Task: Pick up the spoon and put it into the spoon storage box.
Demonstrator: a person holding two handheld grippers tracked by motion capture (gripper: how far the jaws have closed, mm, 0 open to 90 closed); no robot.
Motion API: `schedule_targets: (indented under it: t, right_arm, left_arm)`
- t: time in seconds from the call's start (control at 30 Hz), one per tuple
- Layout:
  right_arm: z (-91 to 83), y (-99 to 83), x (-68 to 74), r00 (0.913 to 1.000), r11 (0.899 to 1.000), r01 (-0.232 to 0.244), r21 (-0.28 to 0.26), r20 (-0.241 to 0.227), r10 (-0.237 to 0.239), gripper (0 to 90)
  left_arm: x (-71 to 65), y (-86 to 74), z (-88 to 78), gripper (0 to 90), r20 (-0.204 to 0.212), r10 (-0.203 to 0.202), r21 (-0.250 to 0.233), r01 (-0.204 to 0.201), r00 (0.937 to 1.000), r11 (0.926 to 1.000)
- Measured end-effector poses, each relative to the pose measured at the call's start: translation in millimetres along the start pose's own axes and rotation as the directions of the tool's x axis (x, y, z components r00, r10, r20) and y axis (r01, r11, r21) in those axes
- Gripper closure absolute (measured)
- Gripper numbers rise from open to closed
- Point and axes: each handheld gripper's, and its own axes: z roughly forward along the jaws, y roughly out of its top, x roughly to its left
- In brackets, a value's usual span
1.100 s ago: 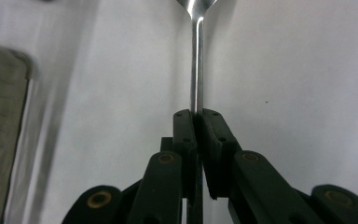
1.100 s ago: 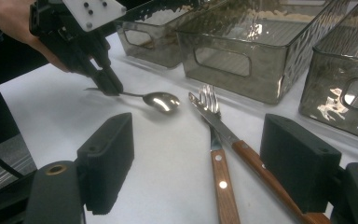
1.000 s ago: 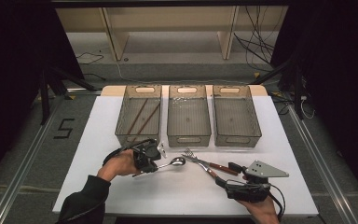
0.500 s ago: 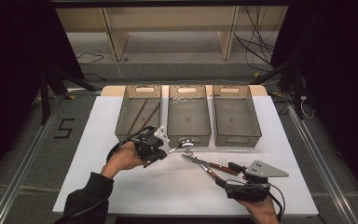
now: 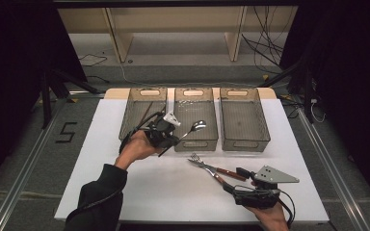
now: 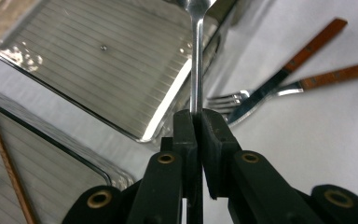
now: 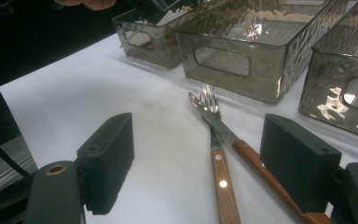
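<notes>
Over the near end of the middle bin [image 5: 196, 139], the left gripper [image 5: 173, 137] clamps a spoon [image 5: 195, 127] by its handle, bowl raised above the bin. Rightward, a fork [image 5: 203, 163] and knife [image 5: 229, 173] lie crossed on the desk [image 5: 101, 159], just before the right gripper [image 5: 236, 180], its jaws wide and empty.

Ahead of my open right jaws the white tabletop [image 7: 135, 121] lies passable; a wooden-handled fork [image 7: 219, 158] crossed by a wooden-handled knife [image 7: 256, 163] obstructs the centre, three smoky transparent plastic bins [image 5: 244, 120] wall the far side
</notes>
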Motion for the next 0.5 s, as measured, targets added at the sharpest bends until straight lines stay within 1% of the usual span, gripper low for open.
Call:
schedule_targets:
  t: [0.1,0.13,0.17,0.27,0.33,0.5]
  right_arm:
    - [-0.1,0.1,0.0,1.0,1.0,0.001,-0.001,0.0,-0.001,26.7]
    - [-0.1,0.1,-0.1,1.0,1.0,0.0,-0.002,0.0,0.0,26.6]
    - [-0.1,0.1,-0.3,1.0,1.0,0.002,-0.002,0.0,-0.002,26.7]
    - [0.0,0.0,-0.3,1.0,1.0,0.001,-0.001,0.0,-0.001,26.7]
    - [0.0,0.0,-0.3,1.0,1.0,0.001,-0.001,0.0,-0.001,26.6]
    - [0.4,-0.1,-0.5,1.0,1.0,-0.002,0.001,-0.002,0.002,26.6]
  left_arm:
    - [2.9,4.6,0.8,84.3,-0.005,-0.012,-0.019,0.012,0.9999,0.9998]
    - [4.3,5.9,0.8,84.4,-0.003,-0.01,-0.019,0.01,0.9999,0.9998]
    - [4.9,7.0,1.1,84.3,-0.004,-0.022,-0.026,0.021,0.9998,0.9994]
    - [7.8,9.5,1.4,84.4,-0.008,-0.034,-0.035,0.034,0.9994,0.9988]
    - [9.2,10.9,0.8,84.3,-0.003,-0.039,-0.038,0.039,0.9992,0.9985]
    - [11.9,16.2,-0.3,84.3,-0.009,-0.051,-0.054,0.05,0.9987,0.9973]
